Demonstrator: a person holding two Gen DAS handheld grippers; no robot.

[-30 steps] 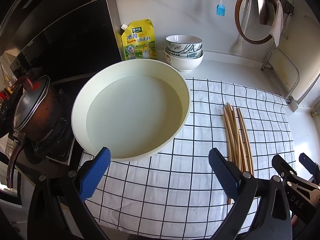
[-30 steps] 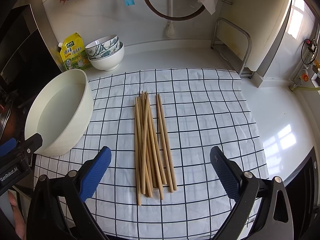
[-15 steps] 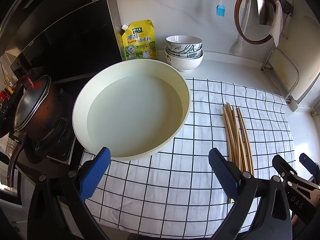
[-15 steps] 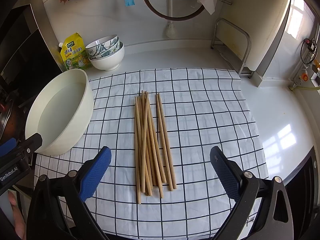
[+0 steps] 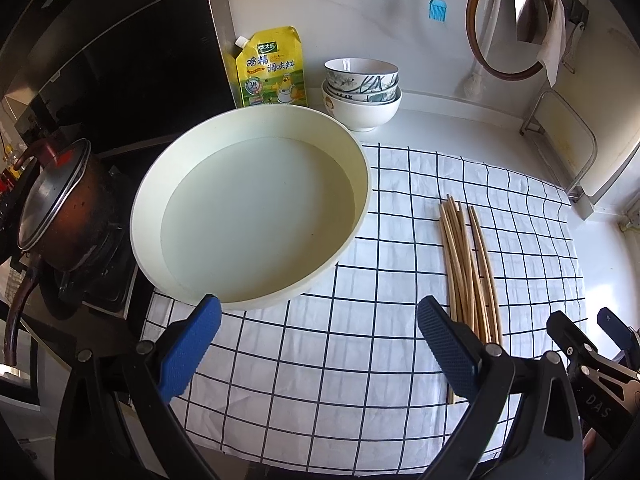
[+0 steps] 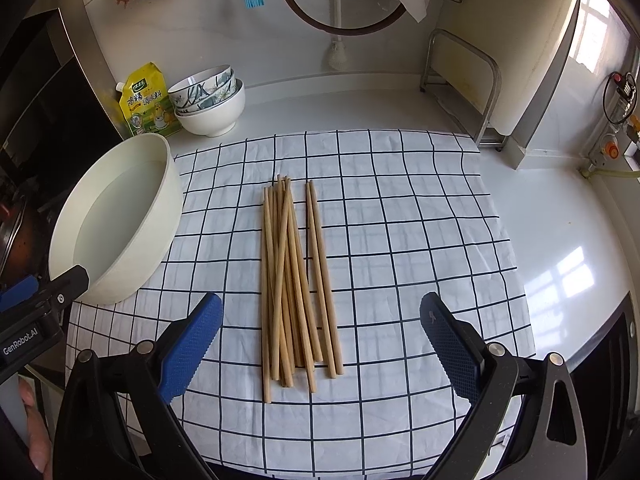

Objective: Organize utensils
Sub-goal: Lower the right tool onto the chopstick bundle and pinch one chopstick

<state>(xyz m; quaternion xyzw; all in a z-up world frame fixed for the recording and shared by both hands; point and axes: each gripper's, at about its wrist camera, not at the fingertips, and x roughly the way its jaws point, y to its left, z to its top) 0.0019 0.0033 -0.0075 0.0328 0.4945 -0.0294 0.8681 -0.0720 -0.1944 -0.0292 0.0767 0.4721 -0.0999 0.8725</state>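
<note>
The left hand-held gripper (image 5: 318,344) is spread wide, its blue-padded fingers (image 5: 190,350) clear of every object and hovering over the white cloth with a black grid pattern (image 5: 320,360). The right hand-held gripper (image 6: 320,344) is likewise spread wide and holds nothing.

In the right wrist view, the bundle of light wooden chopsticks (image 6: 294,280) lies on the grid cloth at 12 o'clock from the right hand-held gripper, running lengthwise away from the camera. Most sticks overlap in a loose pile; two lie together just beside it at its 3 o'clock edge. The near ends sit between the two blue pads in the view, below them on the cloth.

In the left wrist view, the same chopsticks (image 5: 466,268) appear at 2 o'clock from the left hand-held gripper. The large round cream basin (image 5: 352,160) sits at 11 o'clock, its edge overlapping the cloth.

On the white counter (image 6: 560,220) behind the cloth, a stack of white and patterned ceramic bowls (image 6: 210,100) stands just beside a yellow seasoning pouch (image 6: 146,100), at 11 o'clock in the right wrist view.
</note>
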